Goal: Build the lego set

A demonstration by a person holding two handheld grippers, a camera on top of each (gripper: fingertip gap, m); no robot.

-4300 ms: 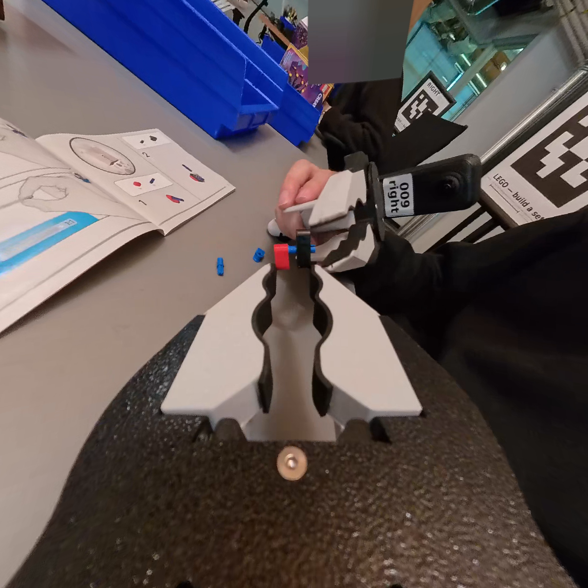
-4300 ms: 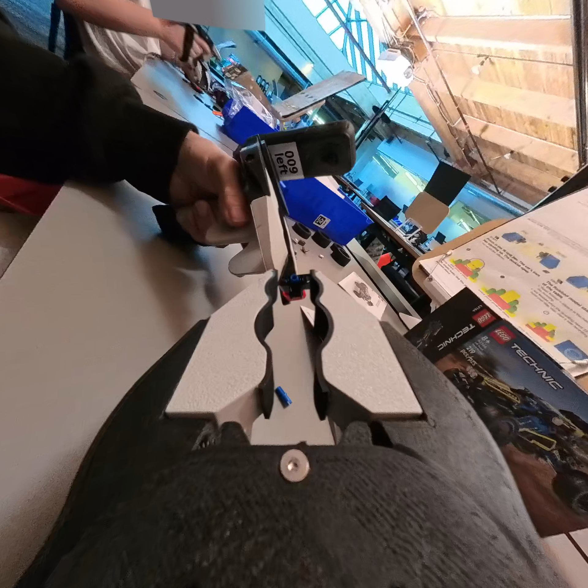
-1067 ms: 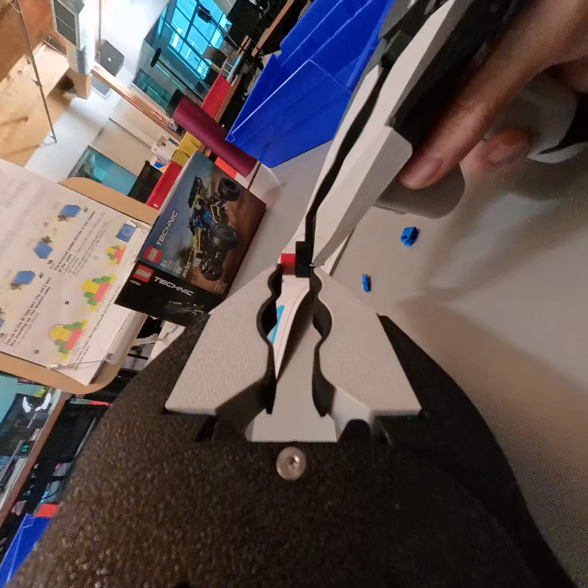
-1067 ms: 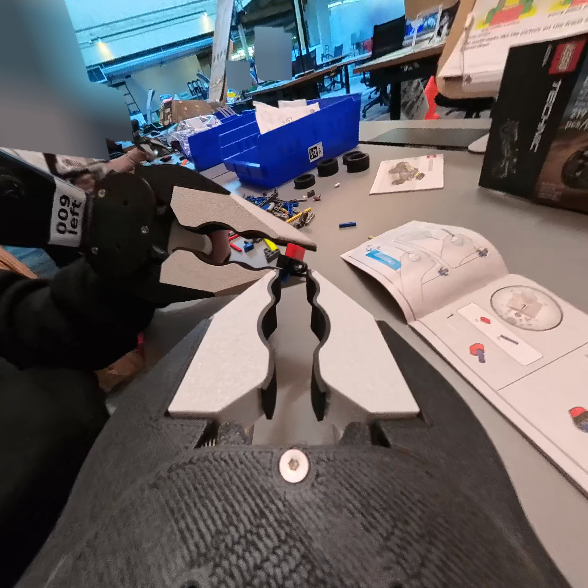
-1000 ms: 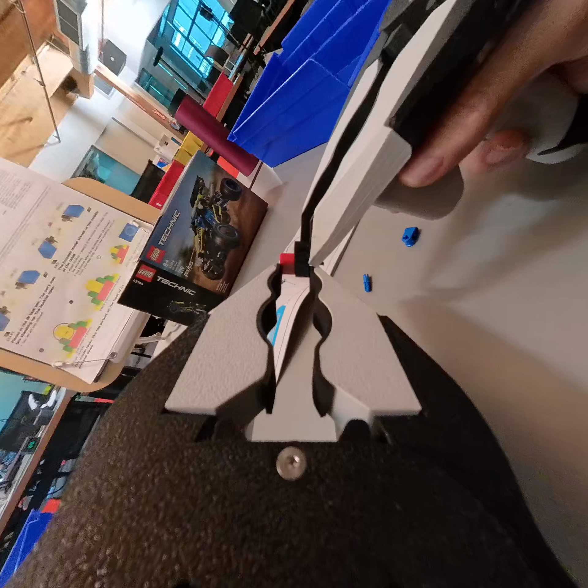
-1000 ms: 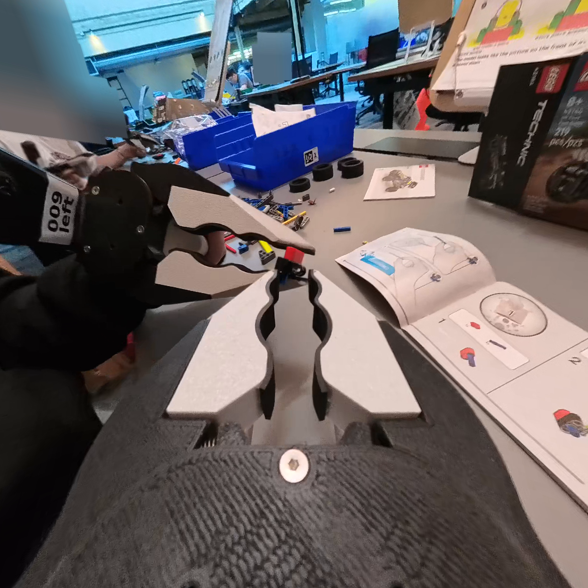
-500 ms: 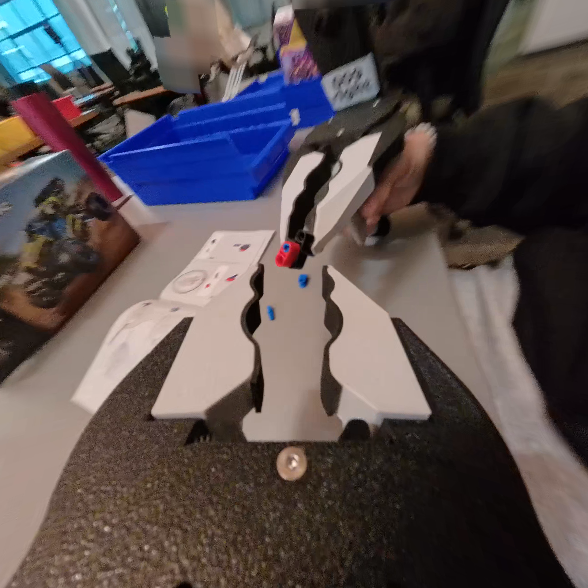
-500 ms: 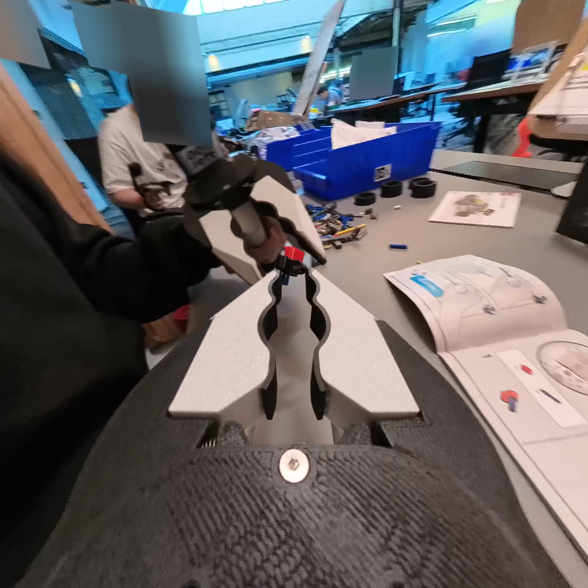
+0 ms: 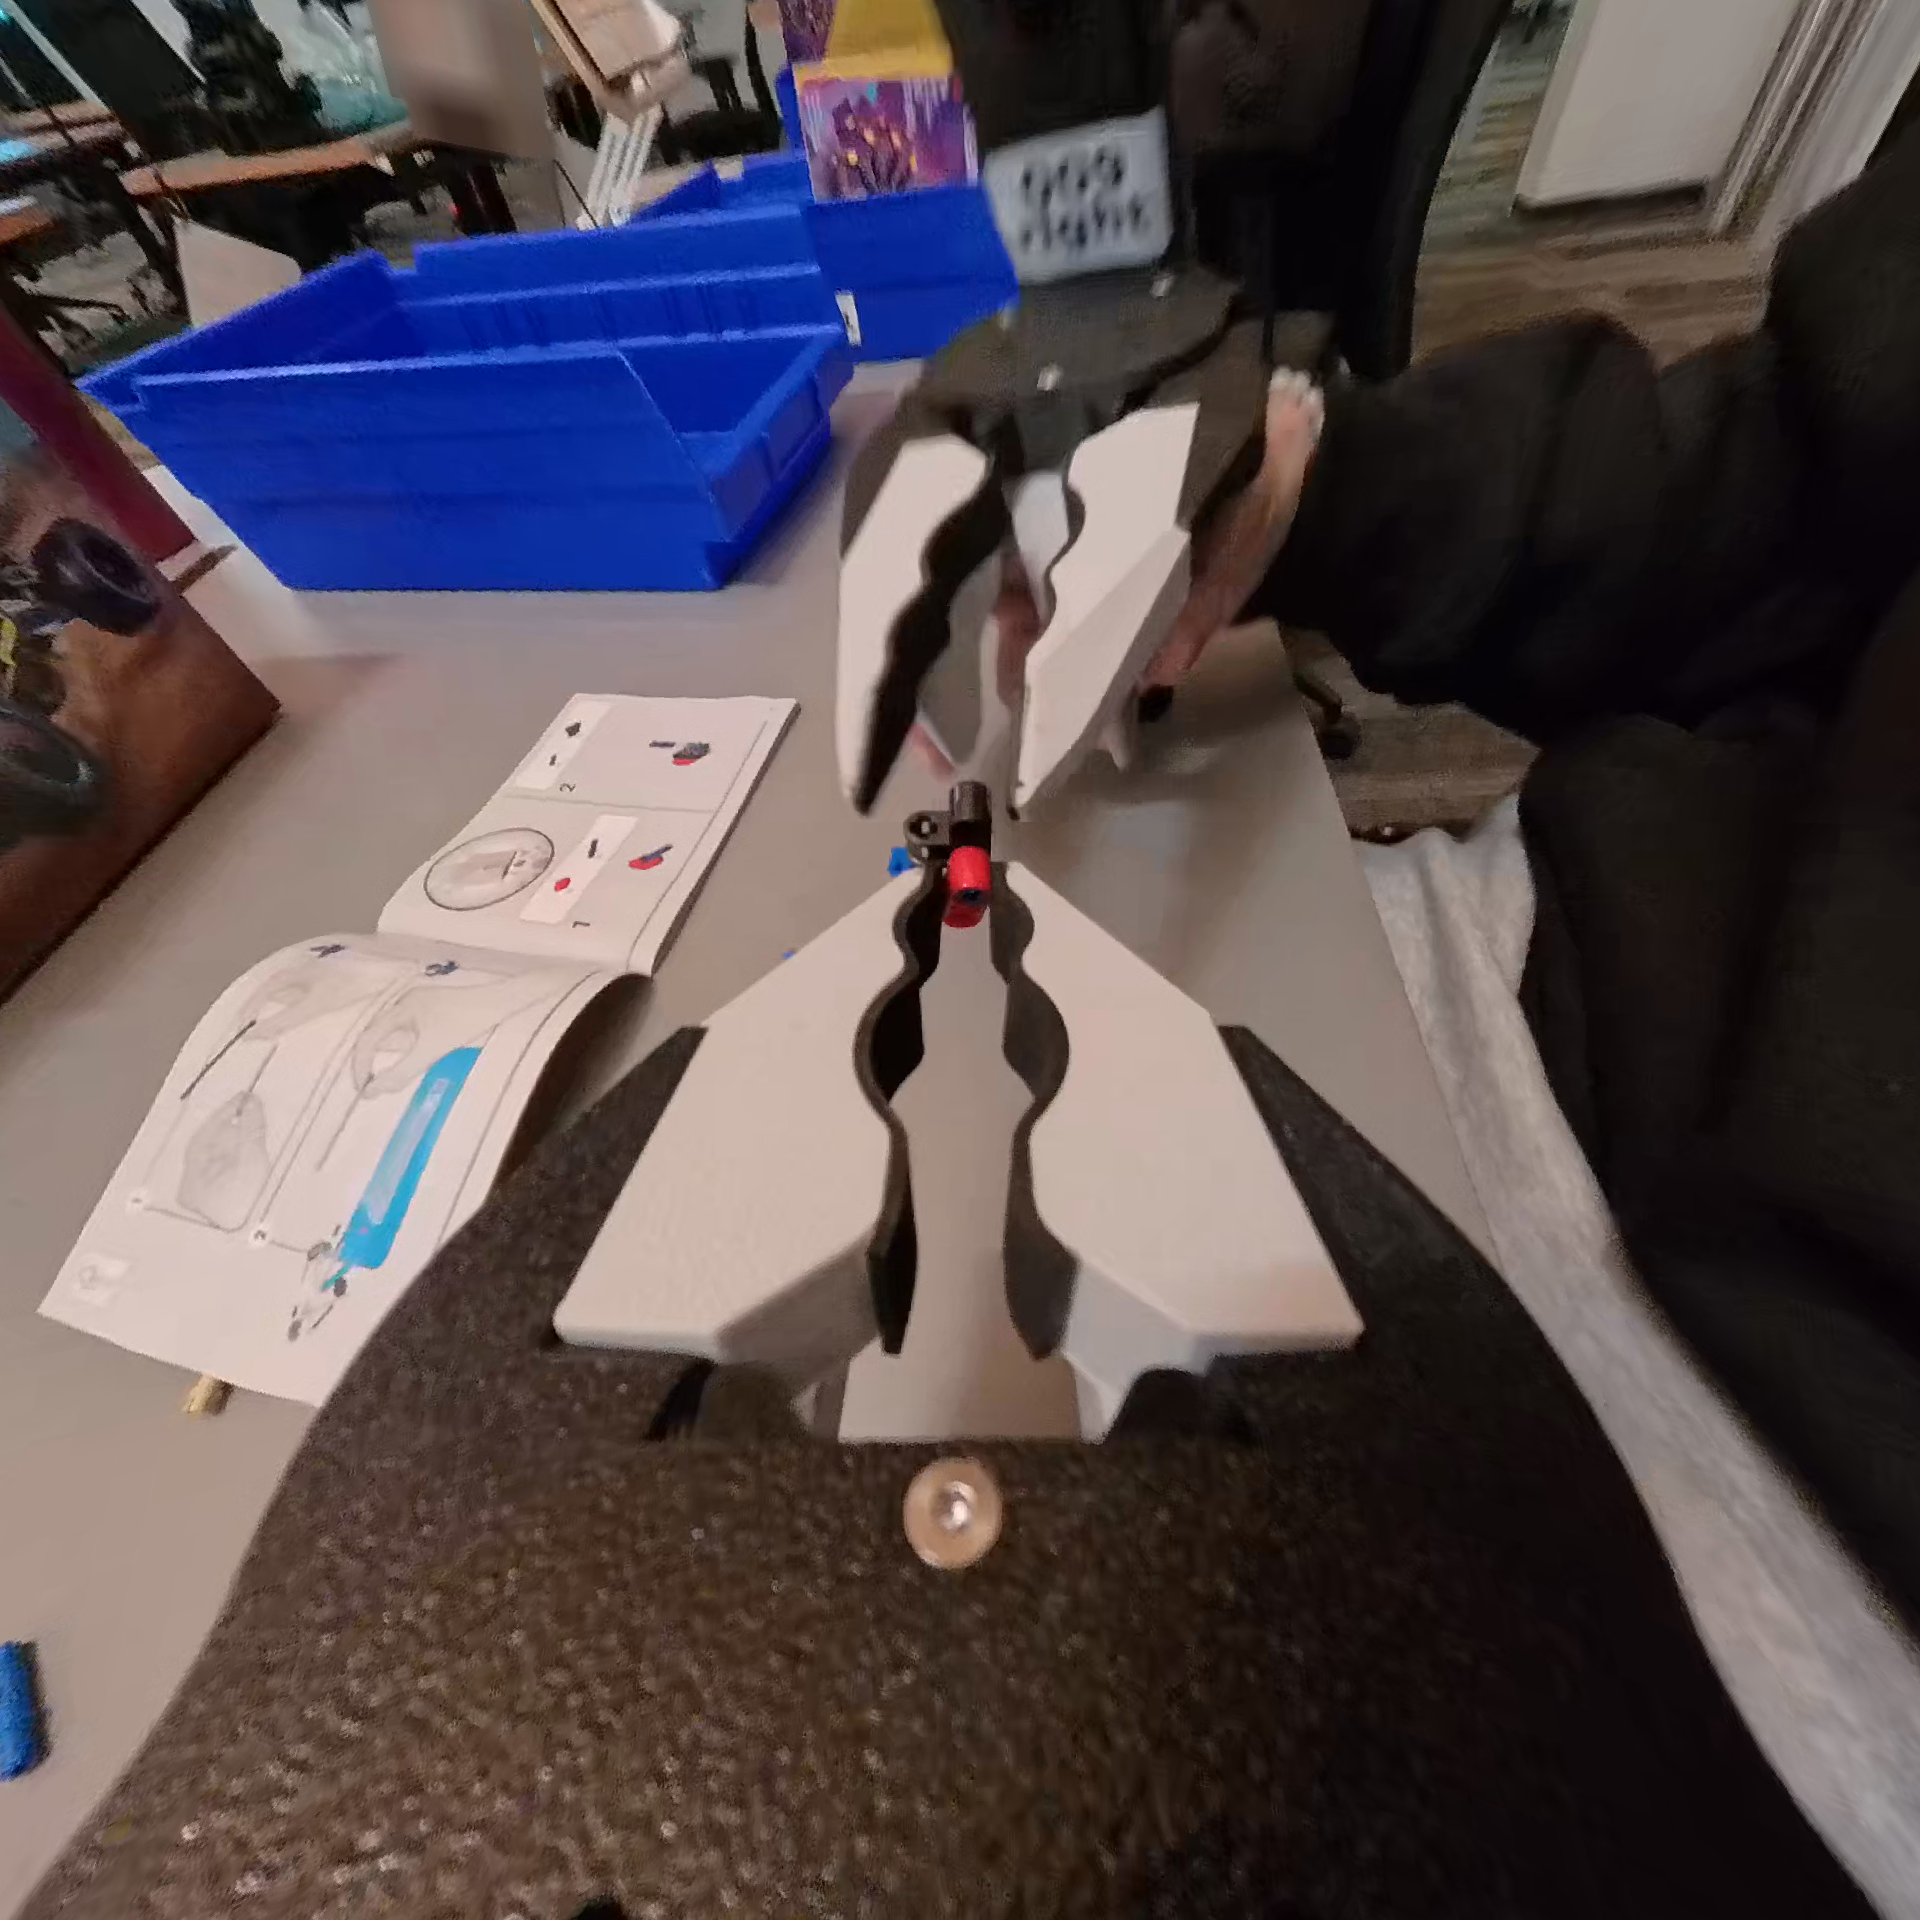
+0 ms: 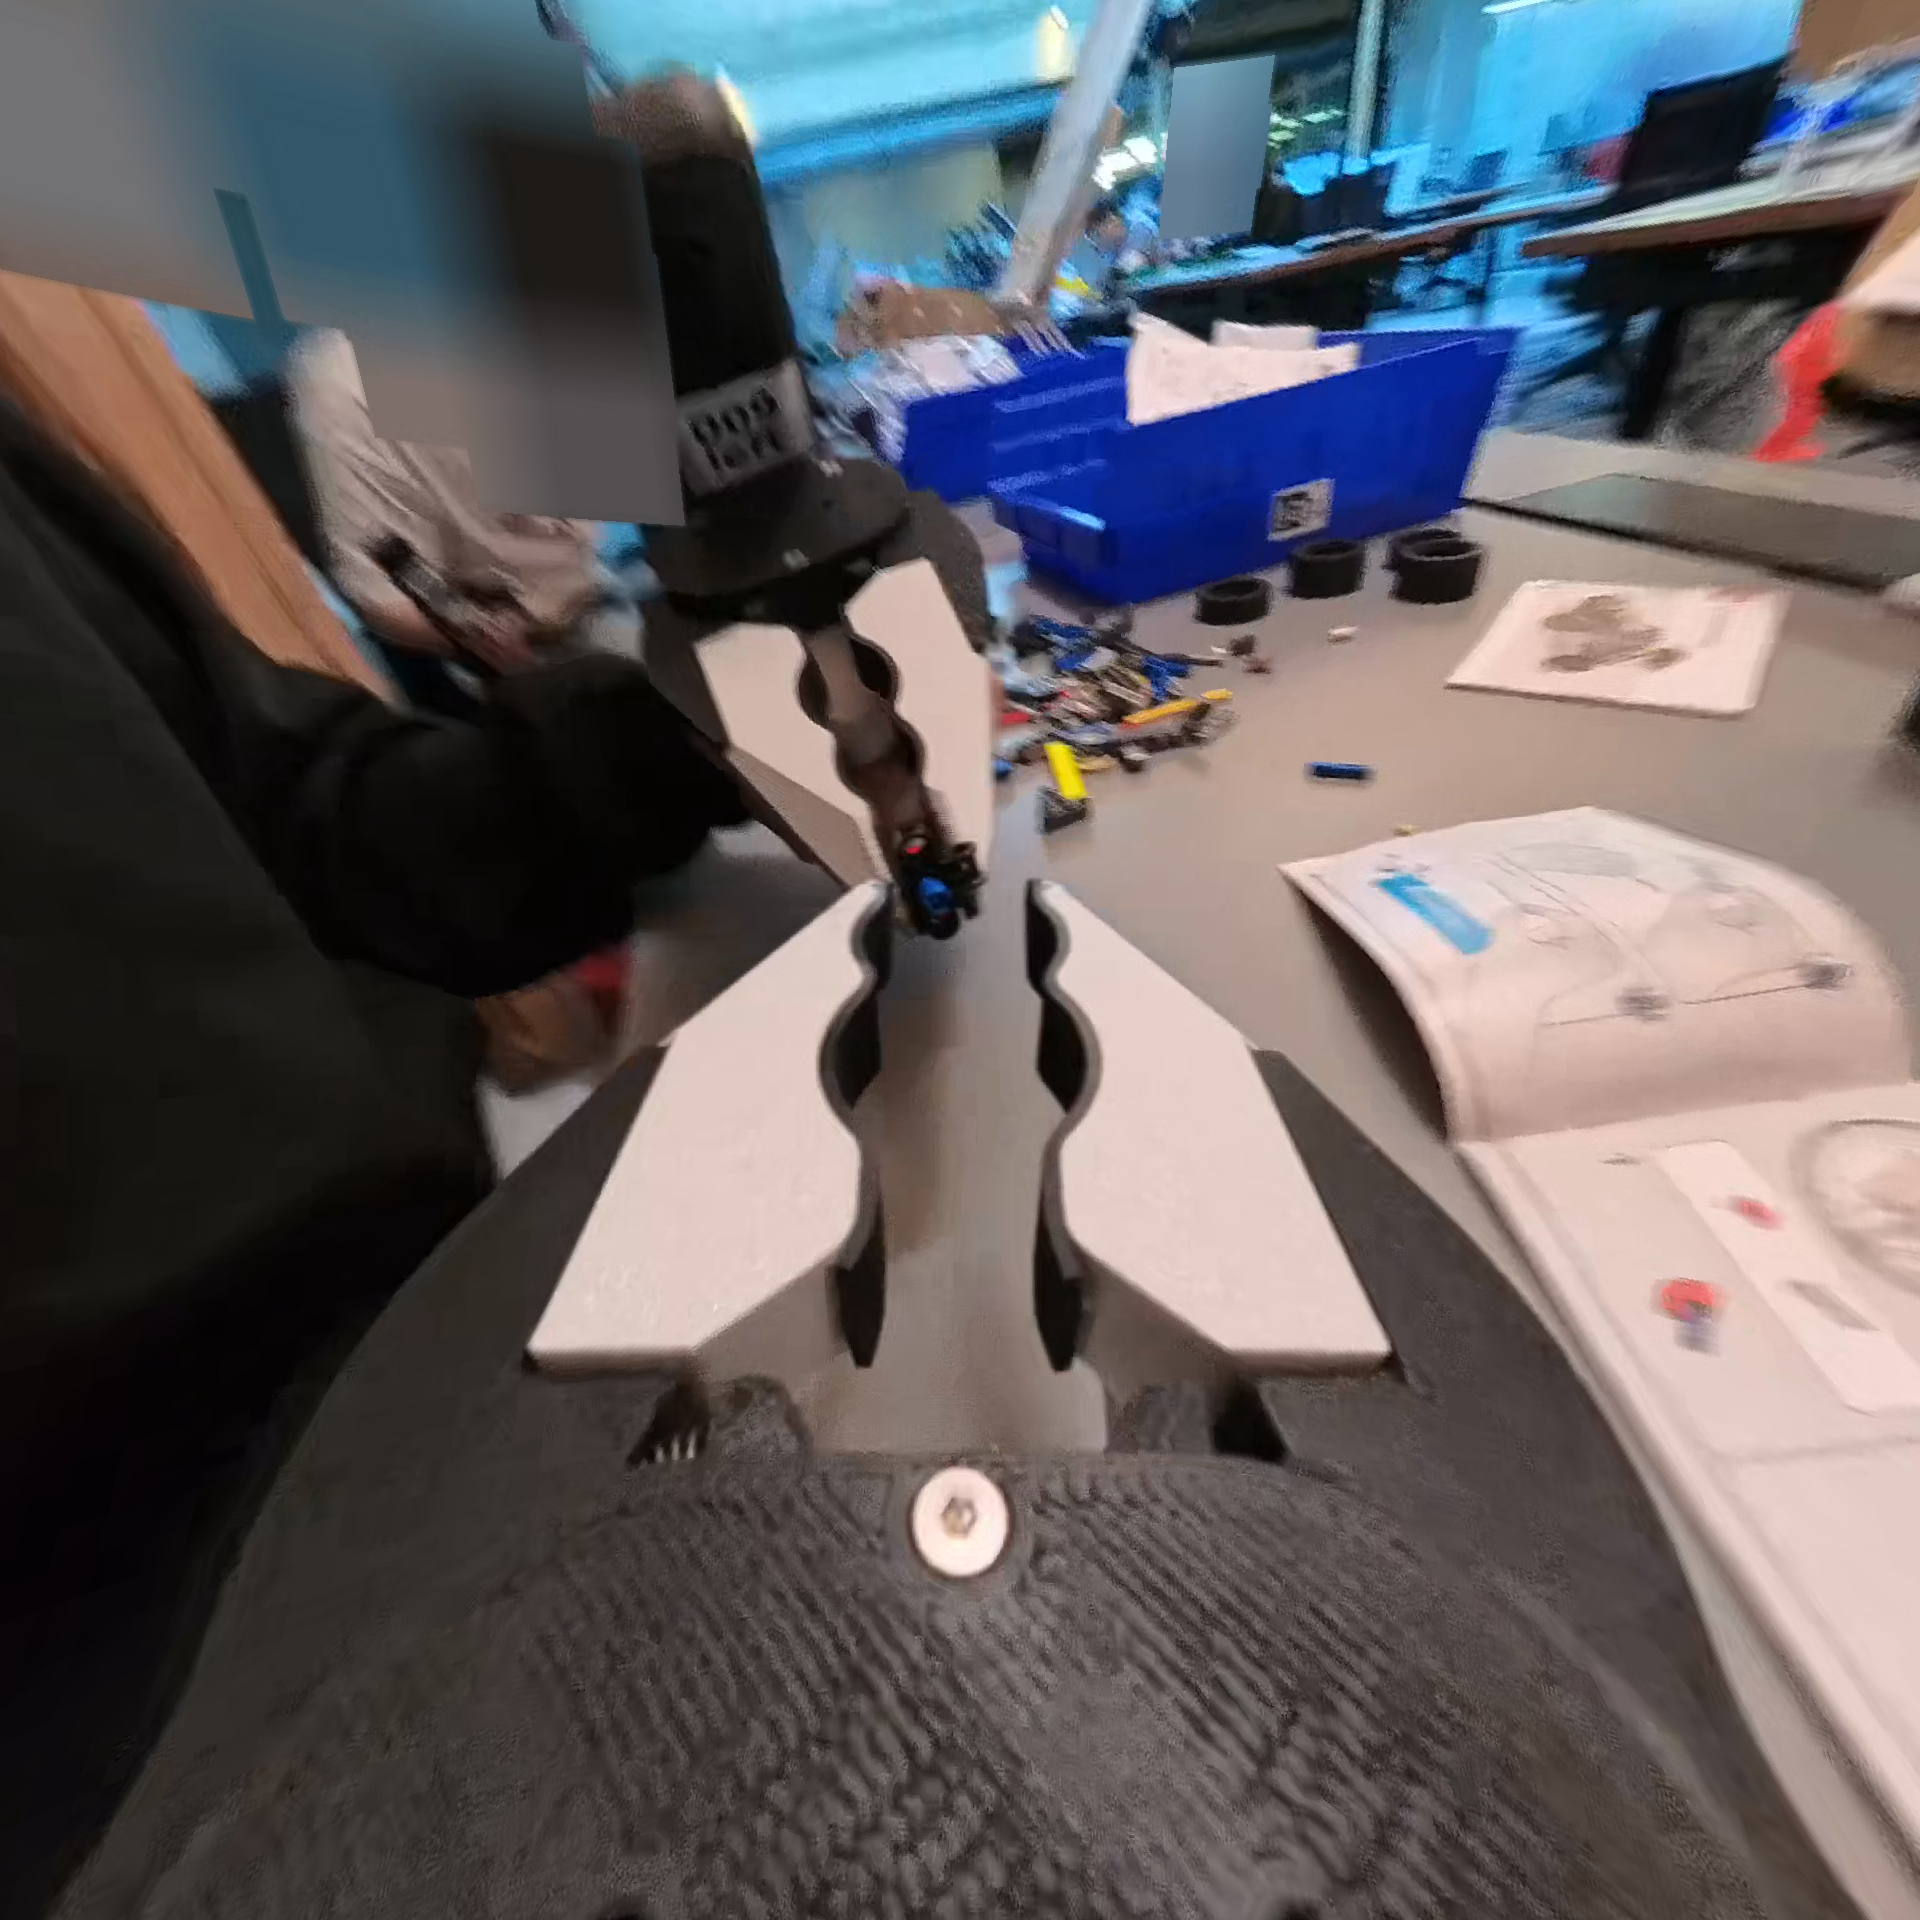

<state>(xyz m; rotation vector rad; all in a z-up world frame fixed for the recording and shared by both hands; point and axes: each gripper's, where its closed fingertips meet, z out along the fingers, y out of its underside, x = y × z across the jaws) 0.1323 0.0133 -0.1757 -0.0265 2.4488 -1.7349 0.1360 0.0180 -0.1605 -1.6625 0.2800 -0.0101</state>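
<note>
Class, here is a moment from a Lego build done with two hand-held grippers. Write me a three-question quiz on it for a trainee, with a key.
1. True or false: the right hand-held gripper is shut on the red-and-black piece.
2. What lies open on the table? A) a laptop B) an instruction booklet C) a lunchbox
3. Fill in: the bins at the back are ____.

Key: 1 false, the left hand-held gripper holds it; 2 B; 3 blue.
</note>
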